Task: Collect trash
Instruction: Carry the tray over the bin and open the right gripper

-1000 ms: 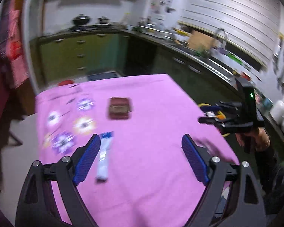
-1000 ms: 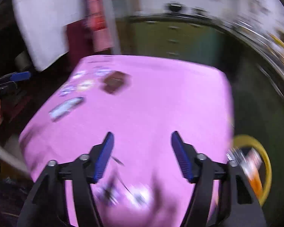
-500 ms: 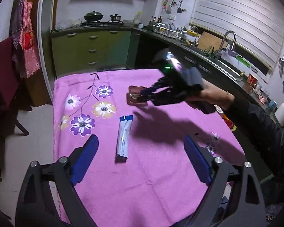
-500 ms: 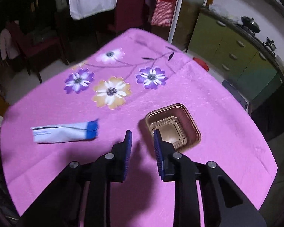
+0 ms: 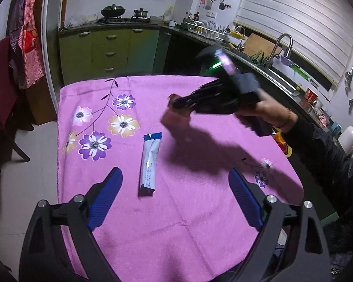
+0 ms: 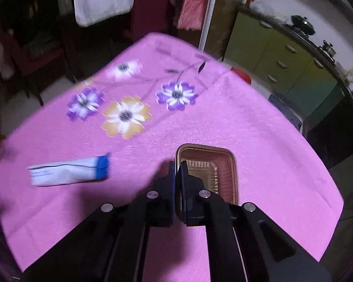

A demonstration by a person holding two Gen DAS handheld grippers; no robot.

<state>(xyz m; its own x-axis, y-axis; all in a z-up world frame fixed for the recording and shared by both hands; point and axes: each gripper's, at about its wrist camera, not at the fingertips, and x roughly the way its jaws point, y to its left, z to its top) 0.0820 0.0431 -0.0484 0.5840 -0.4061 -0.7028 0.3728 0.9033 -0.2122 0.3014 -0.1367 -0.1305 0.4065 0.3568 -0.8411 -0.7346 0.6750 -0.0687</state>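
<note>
Right hand-held gripper (image 6: 178, 171): swung across from right edge, now pinching brown tray (image 6: 214, 164) wall, lower centre, for lifting
Left hand-held gripper (image 5: 174, 198): spread, above wrapper (image 5: 150, 162), mid-frame on bench (image 5: 200, 223)

A kitchen under dim light. Green cabinets (image 5: 110, 47) run along the far wall under a dark counter with a wok (image 5: 113, 11) and a pot (image 5: 141, 13) on the stove. A sink tap (image 5: 285, 41) stands below a white blind (image 5: 294, 11). A pink flowered cloth (image 5: 200, 202) covers the worktop. The floor (image 5: 28, 176) is pale tile. An apron (image 5: 30, 47) hangs beside a dark red chair (image 5: 0, 82).
</note>
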